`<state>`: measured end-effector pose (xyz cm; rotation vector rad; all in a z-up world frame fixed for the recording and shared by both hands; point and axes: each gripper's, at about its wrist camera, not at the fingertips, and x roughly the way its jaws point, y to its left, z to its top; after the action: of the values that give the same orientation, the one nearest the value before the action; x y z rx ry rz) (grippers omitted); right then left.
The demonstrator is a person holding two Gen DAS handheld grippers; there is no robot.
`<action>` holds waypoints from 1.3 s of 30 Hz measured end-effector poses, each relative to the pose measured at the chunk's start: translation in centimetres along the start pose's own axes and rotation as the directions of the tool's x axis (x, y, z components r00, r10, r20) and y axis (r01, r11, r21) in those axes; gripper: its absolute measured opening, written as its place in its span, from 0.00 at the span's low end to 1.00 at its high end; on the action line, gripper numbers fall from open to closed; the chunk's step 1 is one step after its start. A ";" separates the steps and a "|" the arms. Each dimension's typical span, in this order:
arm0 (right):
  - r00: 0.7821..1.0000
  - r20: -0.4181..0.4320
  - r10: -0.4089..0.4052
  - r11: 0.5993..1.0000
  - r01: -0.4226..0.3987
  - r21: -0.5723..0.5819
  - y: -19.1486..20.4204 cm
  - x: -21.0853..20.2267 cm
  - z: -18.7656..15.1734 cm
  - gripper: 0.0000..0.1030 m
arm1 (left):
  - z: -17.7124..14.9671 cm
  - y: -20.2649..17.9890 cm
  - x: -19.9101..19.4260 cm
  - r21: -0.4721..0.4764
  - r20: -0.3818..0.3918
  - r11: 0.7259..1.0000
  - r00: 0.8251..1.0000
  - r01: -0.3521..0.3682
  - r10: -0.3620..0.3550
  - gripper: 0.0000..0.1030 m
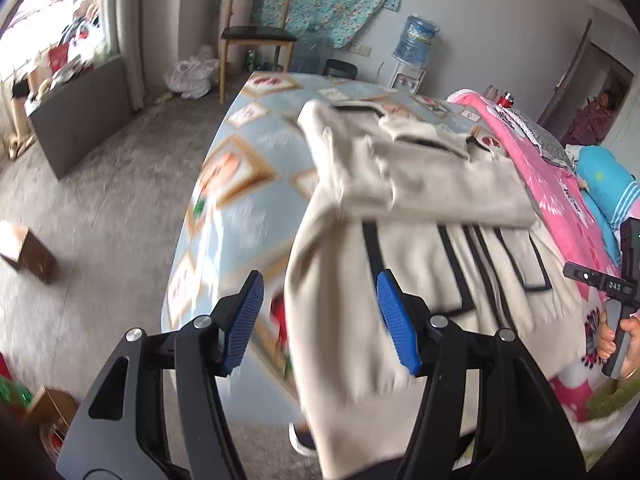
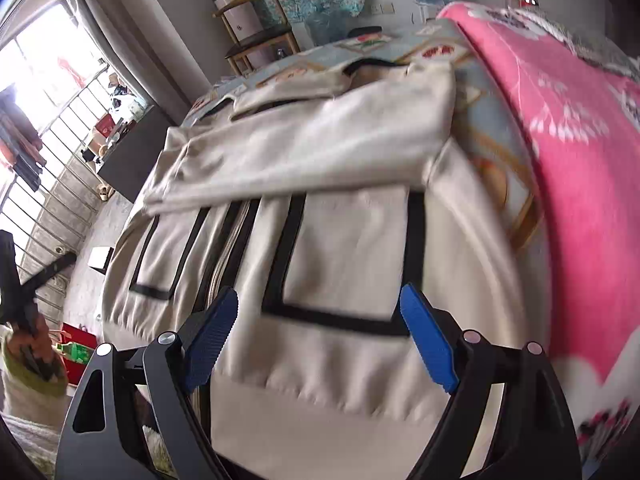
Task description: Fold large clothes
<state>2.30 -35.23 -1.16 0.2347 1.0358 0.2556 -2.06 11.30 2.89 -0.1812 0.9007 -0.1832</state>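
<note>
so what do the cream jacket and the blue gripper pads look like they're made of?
Cream jacket: soft matte woven or knit fabric, likely cotton blend; it drapes and wrinkles, with black trim. Right gripper's pads: blue, ribbed, matte, probably rubber or soft plastic; which one is unclear.

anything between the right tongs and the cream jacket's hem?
Nothing visible. The right tongs stand open directly over the cream jacket, at its black-trimmed pocket and hem, with only air between. The sleeves are already folded across the chest; the pink blanket lies off to the side.
</note>
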 end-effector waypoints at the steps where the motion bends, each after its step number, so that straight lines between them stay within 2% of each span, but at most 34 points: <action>1: 1.000 -0.011 -0.003 1.000 0.003 0.008 0.1 0.3 -1.0 0.79 | -1.6 0.5 -0.3 -0.022 -0.003 1.000 1.000 0.016 -0.016 0.55; 5: 0.999 -0.037 -0.012 1.000 0.013 0.018 0.5 0.9 -3.9 0.79 | -8.0 1.6 -1.1 -0.100 -0.032 0.991 0.995 0.092 -0.096 0.53; 10: 0.998 -0.059 -0.018 1.000 0.019 0.003 0.9 1.2 -5.2 0.79 | -13.1 2.3 0.1 -0.203 -0.034 0.963 0.981 0.179 -0.189 0.47; 14: 0.998 -0.054 -0.023 1.000 0.023 -0.004 1.1 0.9 -5.2 0.79 | -14.6 2.9 1.6 -0.257 -0.044 0.944 0.974 0.205 -0.223 0.45; 15: 0.999 -0.050 -0.021 1.000 0.021 -0.004 1.1 0.7 -5.1 0.79 | -14.8 3.0 2.0 -0.269 -0.053 0.939 0.970 0.214 -0.236 0.37; 18: 1.000 -0.025 -0.003 1.000 0.003 -0.017 1.9 0.0 -5.0 0.79 | -15.1 3.0 2.7 -0.289 -0.088 0.927 0.957 0.240 -0.275 0.24; 22: 0.996 0.009 0.085 0.982 -0.082 -0.168 5.6 -1.1 -5.4 0.79 | -14.9 3.0 2.9 -0.306 -0.113 0.921 0.951 0.242 -0.287 0.13; 26: 0.984 -0.044 0.171 0.903 -0.175 -0.392 11.5 -0.5 -7.0 0.79 | -14.3 2.8 1.5 -0.329 -0.112 0.906 0.942 0.265 -0.316 0.07; 29: 0.966 -0.110 0.232 0.811 -0.255 -0.527 16.1 0.7 -8.7 0.79 | -13.3 2.7 0.3 -0.370 -0.109 0.882 0.930 0.291 -0.352 0.06; 33: 0.931 -0.189 0.311 0.671 -0.356 -0.650 21.6 2.3 -11.2 0.79 | -11.6 2.4 -1.7 -0.405 -0.070 0.845 0.910 0.349 -0.409 0.05; 36: 0.925 -0.205 0.319 0.600 -0.365 -0.712 24.3 3.3 -12.7 0.79 | -10.4 1.7 -2.9 -0.395 -0.037 0.832 0.898 0.389 -0.438 0.05; 39: 0.936 -0.174 0.304 0.553 -0.323 -0.768 26.3 3.8 -13.9 0.79 | -9.6 1.3 -3.2 -0.403 -0.024 0.814 0.885 0.418 -0.466 0.05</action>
<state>-10.51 -8.20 -2.94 -0.4103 0.8007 1.0306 -11.52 12.59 -0.82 -0.7649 1.0015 -0.4551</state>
